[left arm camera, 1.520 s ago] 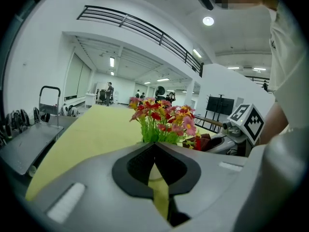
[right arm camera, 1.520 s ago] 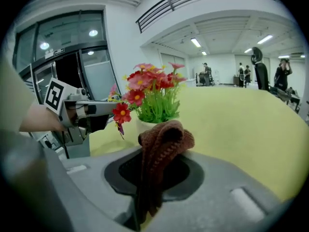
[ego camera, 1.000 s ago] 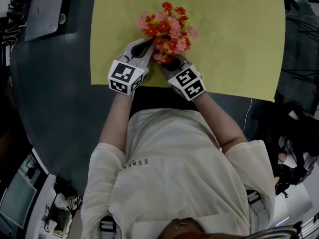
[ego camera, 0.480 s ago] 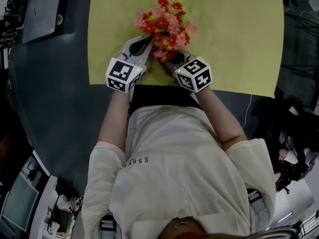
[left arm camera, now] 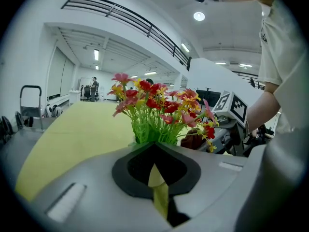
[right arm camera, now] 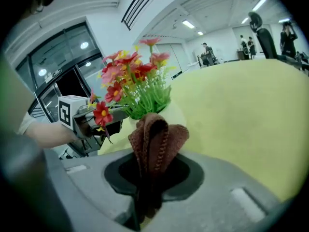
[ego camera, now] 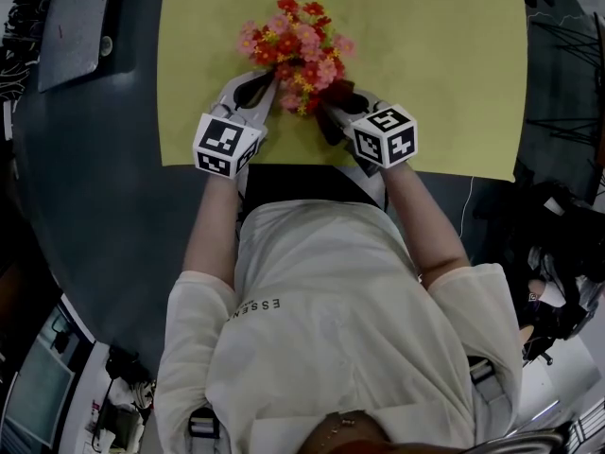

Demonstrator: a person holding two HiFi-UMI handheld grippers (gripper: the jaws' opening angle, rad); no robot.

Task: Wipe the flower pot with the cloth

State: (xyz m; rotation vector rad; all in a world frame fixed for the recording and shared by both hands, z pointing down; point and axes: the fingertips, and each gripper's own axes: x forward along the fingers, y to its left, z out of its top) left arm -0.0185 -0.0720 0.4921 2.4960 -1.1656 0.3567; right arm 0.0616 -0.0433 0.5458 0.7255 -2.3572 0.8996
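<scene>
Left gripper (ego camera: pixel 265 83): the jaws are closed to a narrow seam. In the left gripper view a thin pale yellow edge is pinched in that seam, and it matches the wall of the flower pot (right arm camera: pixel 179 114). The reading is a grip on the pot's rim on the person's left side. The green stems and the red, pink and yellow flowers (ego camera: pixel 291 45) rise directly beyond the jaw tips.

Right gripper (ego camera: pixel 333 113): the jaws are clamped on a brown cloth (right arm camera: pixel 154 139). The cloth stands up from between them in a folded bunch. In the right gripper view the bunch lies against or just in front of the pot's pale wall, below the stems. Contact between cloth and pot cannot be confirmed.

Flower pot: it stands upright on a yellow mat (ego camera: pixel 435 64), near the mat's edge closest to the person and between the two grippers. In the head view the pot itself is hidden under the blooms.

The mat lies on a dark surface (ego camera: pixel 95 178). Both grippers point toward the pot from the person's side.
</scene>
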